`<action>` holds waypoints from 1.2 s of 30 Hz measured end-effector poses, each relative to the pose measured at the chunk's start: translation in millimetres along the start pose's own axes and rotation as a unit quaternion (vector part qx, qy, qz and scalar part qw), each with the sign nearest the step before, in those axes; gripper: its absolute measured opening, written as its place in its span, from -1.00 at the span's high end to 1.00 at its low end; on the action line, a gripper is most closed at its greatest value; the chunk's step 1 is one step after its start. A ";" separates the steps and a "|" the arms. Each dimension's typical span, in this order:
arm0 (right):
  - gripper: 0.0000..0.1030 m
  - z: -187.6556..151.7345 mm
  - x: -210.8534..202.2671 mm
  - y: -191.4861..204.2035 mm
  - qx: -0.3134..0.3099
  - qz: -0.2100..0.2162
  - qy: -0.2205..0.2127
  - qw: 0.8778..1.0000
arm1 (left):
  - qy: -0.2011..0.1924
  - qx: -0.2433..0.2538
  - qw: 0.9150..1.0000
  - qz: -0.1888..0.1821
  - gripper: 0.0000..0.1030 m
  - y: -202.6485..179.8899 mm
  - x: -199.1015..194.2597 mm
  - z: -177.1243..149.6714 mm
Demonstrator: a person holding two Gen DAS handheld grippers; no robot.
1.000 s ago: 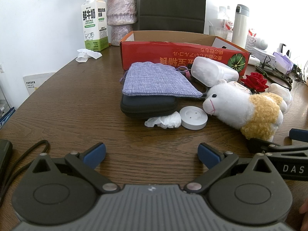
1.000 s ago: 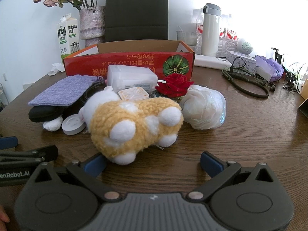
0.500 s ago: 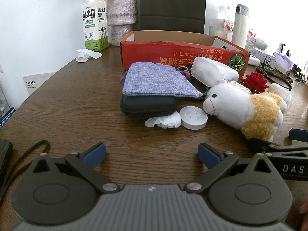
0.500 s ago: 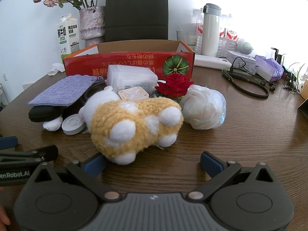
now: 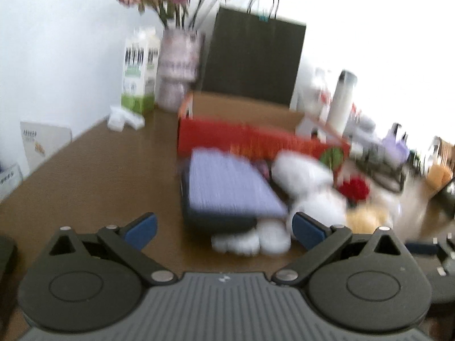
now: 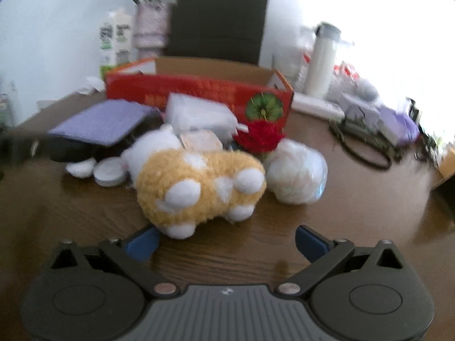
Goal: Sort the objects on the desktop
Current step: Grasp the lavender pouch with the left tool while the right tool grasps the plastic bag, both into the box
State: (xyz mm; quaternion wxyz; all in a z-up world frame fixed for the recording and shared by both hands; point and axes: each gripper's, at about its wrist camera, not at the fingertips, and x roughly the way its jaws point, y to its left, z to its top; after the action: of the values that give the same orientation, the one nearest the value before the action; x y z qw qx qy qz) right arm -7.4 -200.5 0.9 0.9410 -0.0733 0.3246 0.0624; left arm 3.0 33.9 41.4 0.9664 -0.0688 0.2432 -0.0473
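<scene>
Both claws stand spread wide and empty: the left gripper [image 5: 223, 228] hovers above the brown table [image 5: 85, 170] with nothing between its blue pads, and the right gripper [image 6: 226, 241] hangs just short of the plush toy [image 6: 199, 182], also holding nothing. Both views are smeared by motion, so fine detail is uncertain. Going left to right across the clutter: a lilac cloth pouch [image 5: 227, 184] lies on top of a dark zip case [image 5: 216, 221], with a crumpled white tissue [image 5: 236, 244] and a round white disc [image 6: 109, 169] just in front of them; then comes the white-and-yellow plush toy lying on its side, with a white plastic container [image 6: 199, 113] and a red rose [image 6: 260, 136] behind it, and a clear wrapped bundle [image 6: 297, 179] touching its right end. Behind all of these stands the open red cardboard box [image 6: 199, 91], which looks like the place the objects are to go, though its inside is hidden from here. My judgement is that the sorting is at its opening step, the approach to a first item, with nothing yet picked up. The next move calls for choosing one target. For the right claw the plush toy is nearest; it should advance until the soft body sits between the pads, then close firmly, since the fleece will compress and could slip.
</scene>
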 end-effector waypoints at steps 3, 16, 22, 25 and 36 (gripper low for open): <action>-0.87 4.3 -15.2 -17.4 0.011 0.025 -0.036 0.999 | 0.015 0.021 1.000 0.008 -0.95 3.6 23.0 23.3; -0.43 58.8 21.4 -110.5 0.102 0.014 -0.078 0.992 | 0.088 0.018 0.996 0.012 0.60 10.5 98.4 45.9; -0.46 50.5 63.0 -128.6 0.118 0.037 -0.013 0.992 | 0.072 0.019 0.997 -0.004 0.92 8.6 81.1 54.8; -0.42 48.6 71.3 -128.6 0.127 0.057 -0.016 0.990 | 0.039 0.018 0.999 -0.017 0.93 2.7 58.1 65.9; 0.43 45.0 27.7 -111.6 0.091 0.016 -0.046 0.995 | -0.058 0.017 0.997 -0.037 0.93 -17.2 -39.6 87.7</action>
State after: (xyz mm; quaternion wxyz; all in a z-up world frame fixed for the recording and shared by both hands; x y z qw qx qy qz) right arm 59.7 -300.1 29.6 0.9566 0.0203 0.2863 0.0511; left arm 9.1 31.5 139.0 0.9775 -0.0642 0.1830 -0.0831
